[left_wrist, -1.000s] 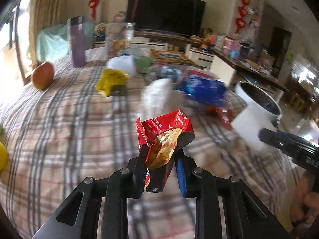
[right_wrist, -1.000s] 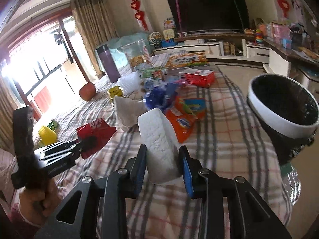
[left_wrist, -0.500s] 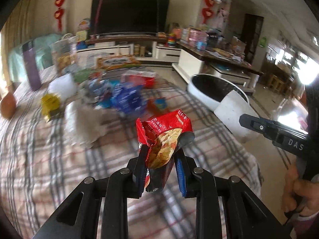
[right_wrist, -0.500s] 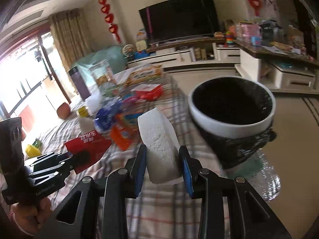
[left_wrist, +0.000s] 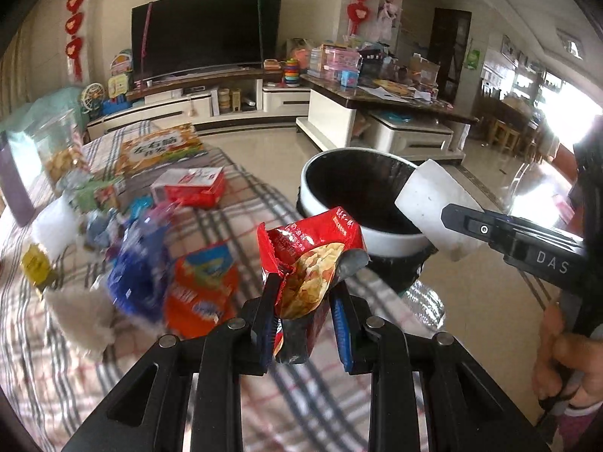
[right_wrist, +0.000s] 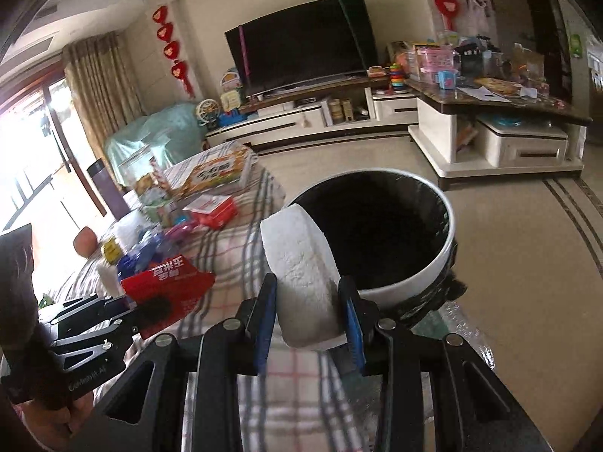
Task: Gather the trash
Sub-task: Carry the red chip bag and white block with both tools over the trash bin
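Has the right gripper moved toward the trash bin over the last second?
Yes. The right gripper, shut on the white foam block, has come up to the trash bin: the block now overlaps the bin's near rim, where earlier the bin stood well to its right.

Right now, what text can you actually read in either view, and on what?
"DAS": on the right gripper body, cut off at the frame edge.
Red snack bag in the left gripper: Chinese print, too small to read.
Orange box on the plaid cloth: large characters, blurred.
Left gripper body, right wrist view: faint lettering, unreadable.
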### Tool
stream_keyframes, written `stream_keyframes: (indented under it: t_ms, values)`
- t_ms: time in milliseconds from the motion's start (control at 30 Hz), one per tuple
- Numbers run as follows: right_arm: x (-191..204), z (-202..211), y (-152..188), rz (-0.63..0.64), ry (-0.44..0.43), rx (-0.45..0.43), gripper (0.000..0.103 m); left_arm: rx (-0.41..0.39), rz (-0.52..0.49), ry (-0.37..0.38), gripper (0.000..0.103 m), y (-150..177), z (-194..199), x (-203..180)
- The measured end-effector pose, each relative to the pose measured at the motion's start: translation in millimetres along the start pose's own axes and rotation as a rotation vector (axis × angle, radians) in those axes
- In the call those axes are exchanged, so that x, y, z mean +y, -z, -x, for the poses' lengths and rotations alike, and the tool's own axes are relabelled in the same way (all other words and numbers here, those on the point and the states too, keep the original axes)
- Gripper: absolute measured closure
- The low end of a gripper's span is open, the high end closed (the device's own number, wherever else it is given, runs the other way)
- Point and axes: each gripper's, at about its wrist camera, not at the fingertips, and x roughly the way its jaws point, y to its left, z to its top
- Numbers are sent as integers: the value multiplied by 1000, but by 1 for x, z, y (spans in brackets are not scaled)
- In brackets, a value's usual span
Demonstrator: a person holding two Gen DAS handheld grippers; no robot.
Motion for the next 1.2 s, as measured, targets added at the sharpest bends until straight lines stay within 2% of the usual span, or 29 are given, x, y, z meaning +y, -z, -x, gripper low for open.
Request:
stream_keyframes:
  t_ms: [400,800,1200]
  values:
    - [-36,-25,-33,-55,18,14,70,26,-8,9,78,-45,-53,-19]
    - [-65,-48,-51,-101,16,72,70,80,-23,21,77,-86,-111,-40]
    - [-80,-61,-60,-128,5,100,69,102,-46,15,73,-93,-129,-51]
